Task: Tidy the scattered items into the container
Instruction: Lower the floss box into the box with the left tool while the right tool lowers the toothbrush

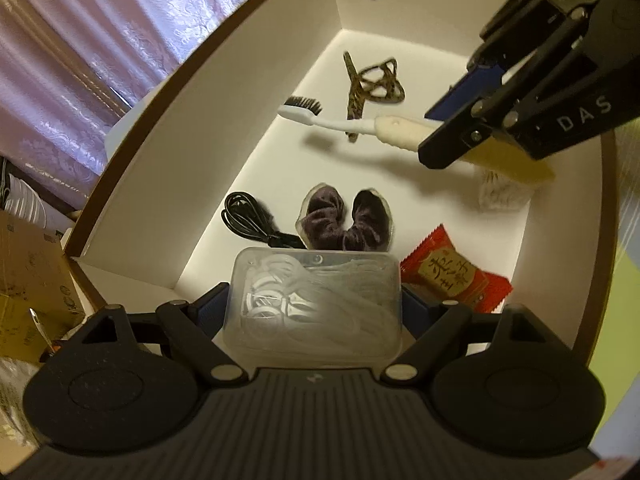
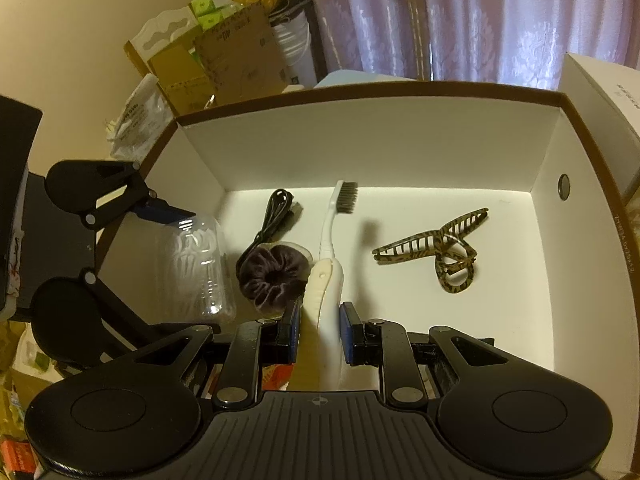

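A white box with a brown rim (image 1: 160, 168) (image 2: 360, 148) lies open below both grippers. On its floor lie a tortoiseshell hair claw (image 1: 374, 84) (image 2: 440, 248), a dark scrunchie (image 1: 344, 220) (image 2: 272, 276), a coiled black cable (image 1: 252, 216) (image 2: 276, 216), a red snack packet (image 1: 452, 276) and a pale knitted item (image 1: 500, 196). My left gripper (image 1: 314, 304) (image 2: 196, 268) is shut on a clear plastic case of floss picks (image 1: 316, 280) (image 2: 200, 264), held over the box's near end. My right gripper (image 2: 320, 320) (image 1: 444, 128) is shut on the handle of a white toothbrush (image 2: 332, 224) (image 1: 352, 122), which hangs above the floor and casts a shadow.
Cardboard boxes (image 2: 224, 64) (image 1: 28, 280) and bags stand outside the box against a wall. Purple curtains (image 2: 480, 20) hang behind. A white carton (image 2: 600, 88) sits by the box's right corner. A round magnet (image 2: 563, 186) is set in the end wall.
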The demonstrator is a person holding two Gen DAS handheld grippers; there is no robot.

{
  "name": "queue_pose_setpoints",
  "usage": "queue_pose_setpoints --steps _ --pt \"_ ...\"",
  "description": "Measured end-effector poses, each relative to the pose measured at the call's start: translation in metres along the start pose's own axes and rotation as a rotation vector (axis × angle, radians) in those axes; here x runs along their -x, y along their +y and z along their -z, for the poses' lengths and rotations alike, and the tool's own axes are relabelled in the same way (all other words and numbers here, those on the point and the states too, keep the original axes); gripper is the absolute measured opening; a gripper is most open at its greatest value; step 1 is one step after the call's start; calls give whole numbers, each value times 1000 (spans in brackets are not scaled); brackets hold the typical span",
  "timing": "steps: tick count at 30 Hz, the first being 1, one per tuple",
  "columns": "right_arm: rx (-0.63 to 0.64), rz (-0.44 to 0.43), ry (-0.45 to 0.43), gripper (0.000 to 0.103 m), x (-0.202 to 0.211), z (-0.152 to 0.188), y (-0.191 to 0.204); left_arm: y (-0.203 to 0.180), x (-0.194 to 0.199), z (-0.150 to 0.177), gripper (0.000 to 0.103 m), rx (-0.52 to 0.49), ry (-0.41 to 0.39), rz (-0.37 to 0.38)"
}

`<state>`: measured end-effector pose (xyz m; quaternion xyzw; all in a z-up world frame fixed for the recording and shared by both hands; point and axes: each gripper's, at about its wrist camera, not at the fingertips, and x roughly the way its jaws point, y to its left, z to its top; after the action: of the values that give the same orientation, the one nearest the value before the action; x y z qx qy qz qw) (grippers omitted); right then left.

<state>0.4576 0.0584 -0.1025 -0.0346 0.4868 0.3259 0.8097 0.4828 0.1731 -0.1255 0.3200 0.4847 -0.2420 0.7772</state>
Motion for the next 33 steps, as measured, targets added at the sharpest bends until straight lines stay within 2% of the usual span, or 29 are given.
queue_pose_setpoints --steps 8,12,20,21,23,24,28,30,32,33 --pt "-4 6 16 18 -4 1 0 -7 -2 -3 85 -61 14 -20" --pt "-7 6 21 18 -6 2 0 -7 1 -3 93 -62 2 -27" --pt "-4 -13 47 20 -11 5 2 -6 9 2 93 -46 -6 -32" --pt "3 -15 48 24 -10 5 3 -6 11 3 93 -40 -8 -31" --pt "18 6 33 63 -7 6 5 -6 14 4 93 -32 -14 -29" --pt "24 11 14 68 -4 7 6 -6 16 5 93 -28 -18 -29" --pt "5 -3 -14 70 11 10 3 -6 27 9 93 -3 -37 -37" --pt "18 11 -30 76 21 13 4 -5 34 10 93 25 -53 -37" --pt "36 42 -42 91 31 18 6 -4 41 11 93 66 -72 -41" --pt "46 55 -52 92 37 21 7 -3 45 12 93 90 -80 -39"
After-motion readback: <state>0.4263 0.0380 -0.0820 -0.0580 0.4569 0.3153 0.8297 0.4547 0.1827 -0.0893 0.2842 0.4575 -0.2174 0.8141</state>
